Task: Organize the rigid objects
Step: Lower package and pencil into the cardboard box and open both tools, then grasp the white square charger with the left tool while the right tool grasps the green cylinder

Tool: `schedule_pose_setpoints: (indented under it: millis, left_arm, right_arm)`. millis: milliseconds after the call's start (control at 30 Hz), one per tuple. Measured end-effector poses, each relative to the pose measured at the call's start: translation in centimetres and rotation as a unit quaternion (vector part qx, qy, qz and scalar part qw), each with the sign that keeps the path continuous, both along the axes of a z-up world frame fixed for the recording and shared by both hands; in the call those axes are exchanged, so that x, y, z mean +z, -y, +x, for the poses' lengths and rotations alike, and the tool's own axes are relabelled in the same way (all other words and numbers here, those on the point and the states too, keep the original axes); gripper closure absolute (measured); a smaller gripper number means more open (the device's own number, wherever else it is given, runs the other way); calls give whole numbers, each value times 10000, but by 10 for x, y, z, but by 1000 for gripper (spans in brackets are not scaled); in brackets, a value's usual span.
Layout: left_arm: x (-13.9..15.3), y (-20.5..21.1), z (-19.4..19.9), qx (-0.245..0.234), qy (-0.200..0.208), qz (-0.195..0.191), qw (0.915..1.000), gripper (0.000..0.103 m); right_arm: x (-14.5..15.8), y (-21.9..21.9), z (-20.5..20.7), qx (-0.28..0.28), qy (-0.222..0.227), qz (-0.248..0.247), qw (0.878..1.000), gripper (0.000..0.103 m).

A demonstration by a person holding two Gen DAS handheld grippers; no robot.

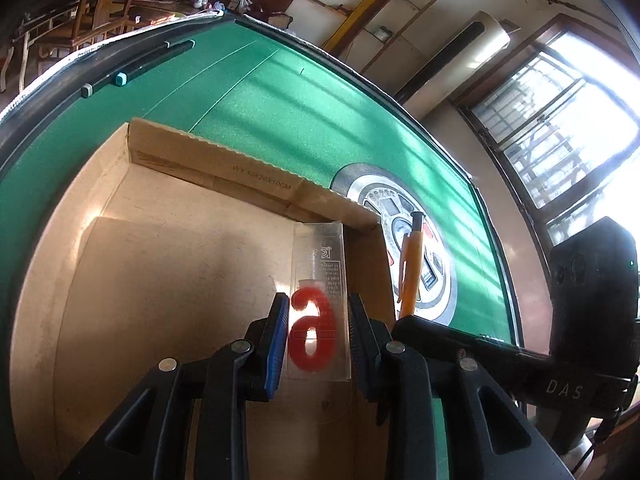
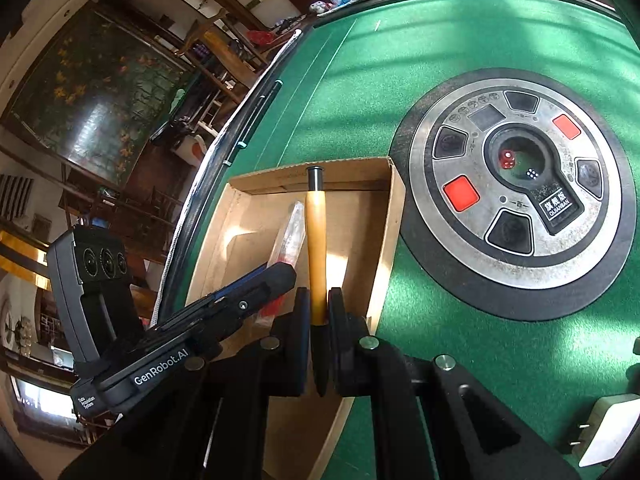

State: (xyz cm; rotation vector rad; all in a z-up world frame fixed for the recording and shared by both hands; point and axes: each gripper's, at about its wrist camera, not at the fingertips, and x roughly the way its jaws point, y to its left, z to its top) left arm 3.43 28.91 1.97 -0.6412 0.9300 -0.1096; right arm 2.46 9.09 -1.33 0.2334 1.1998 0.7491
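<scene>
Clear plastic packet [image 1: 318, 300] with a red number 6 printed on it sits pinched in the left tool [image 1: 318, 320], held over the open cardboard box [image 1: 160, 264] by its right wall. Right tool [image 2: 319, 308], pressed tight on an orange pen [image 2: 316, 240], holds it over that box too, near the green tabletop [image 2: 480, 60] centre dial [image 2: 516, 196].

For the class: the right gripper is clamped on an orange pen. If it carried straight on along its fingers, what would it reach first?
Probably the cardboard box: the pen in the right gripper points at its far wall, though depth is unclear and it might meet the floor first.
</scene>
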Motion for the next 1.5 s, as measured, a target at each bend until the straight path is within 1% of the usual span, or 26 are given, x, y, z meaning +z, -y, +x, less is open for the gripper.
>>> schedule_pose_setpoints:
  millis: [67, 100, 133, 167, 200, 233, 267, 333, 400, 467, 567, 633, 700, 767, 800, 867, 933, 967, 1033, 1100, 1200, 1300, 1367, 1467, 1500]
  left_arm:
    - [-7, -2, 3, 79, -27, -80, 9999, 73]
    - [-9, -2, 2, 95, -40, -98, 9999, 70]
    - [-11, -1, 1, 123, -37, -119, 9998, 61]
    - [-12, -1, 0, 179, -32, -129, 9998, 54]
    - [-13, -2, -2, 232, 2, -145, 9996, 46]
    - [-13, -3, -4, 262, 58, -179, 9995, 44]
    - [-13, -3, -7, 282, 92, -191, 9994, 44]
    - [-12, -5, -11, 337, 138, -184, 9992, 42]
    - [-12, -7, -16, 395, 202, -143, 9989, 42]
    - [-11, -10, -20, 430, 211, -81, 9988, 42]
    - [-9, -15, -30, 488, 216, 143, 9985, 42]
    - [-7, -21, -35, 562, 220, 222, 9979, 40]
    - [-6, -25, -38, 610, 168, 219, 9978, 37]
    - [3, -23, -46, 606, 139, 150, 9980, 37]
    - [11, -19, -53, 566, 221, 23, 9982, 37]
    - [32, -1, -70, 346, 437, -111, 9984, 32]
    - [53, 26, -89, 151, 645, 7, 9978, 22]
    - [61, 41, -99, 45, 751, 55, 9971, 20]
    - [67, 73, -118, -209, 964, 45, 9951, 8]
    - [61, 104, -131, -400, 1072, 32, 9934, 8]
    - [39, 145, -136, -677, 828, 93, 9942, 8]
    - [23, 171, -132, -968, 507, 205, 9938, 8]
    - [23, 177, -136, -964, 510, 266, 9937, 8]
    - [30, 178, -142, -905, 597, 507, 9928, 8]
    - [33, 176, -144, -879, 628, 567, 9925, 8]
  right_arm:
    - [-4, -6, 5, -45, -14, -119, 9999, 94]
    - [-5, -7, 8, -65, -35, -172, 9998, 93]
    - [-5, -7, 10, -121, -28, -208, 9997, 93]
    - [-4, -6, 10, -172, 24, -239, 9996, 92]
    - [-3, -4, 11, -213, 119, -291, 9993, 86]
    - [-1, -1, 11, -252, 249, -301, 9989, 82]
    - [2, 2, 9, -310, 403, -320, 9982, 79]
    - [12, 9, 2, -430, 760, -410, 9953, 65]
    - [22, 20, -7, -466, 1024, -405, 9928, 61]
    - [31, 36, -19, -526, 1252, -433, 9898, 61]
    - [41, 66, -37, -654, 1583, -552, 9837, 59]
    - [46, 90, -51, -775, 1751, -606, 9796, 48]
    - [47, 121, -61, -985, 1877, -651, 9751, 44]
    - [46, 155, -68, -1238, 1887, -693, 9717, 43]
    - [46, 176, -70, -1388, 1861, -691, 9702, 43]
    - [41, 217, -76, -1745, 1813, -671, 9655, 43]
    - [35, 254, -82, -2071, 1737, -682, 9604, 43]
    - [31, 269, -83, -2214, 1692, -689, 9579, 43]
    - [21, 294, -89, -2416, 1602, -625, 9550, 43]
    - [11, 308, -93, -2467, 1453, -433, 9572, 42]
    - [0, 306, -90, -2332, 1252, -186, 9642, 43]
    - [-8, 279, -84, -1812, 1028, -50, 9780, 43]
    - [-16, 259, -79, -1706, 1033, -170, 9798, 43]
    - [-31, 234, -66, -1700, 1110, -501, 9779, 43]
    - [-36, 226, -64, -1598, 1102, -564, 9793, 44]
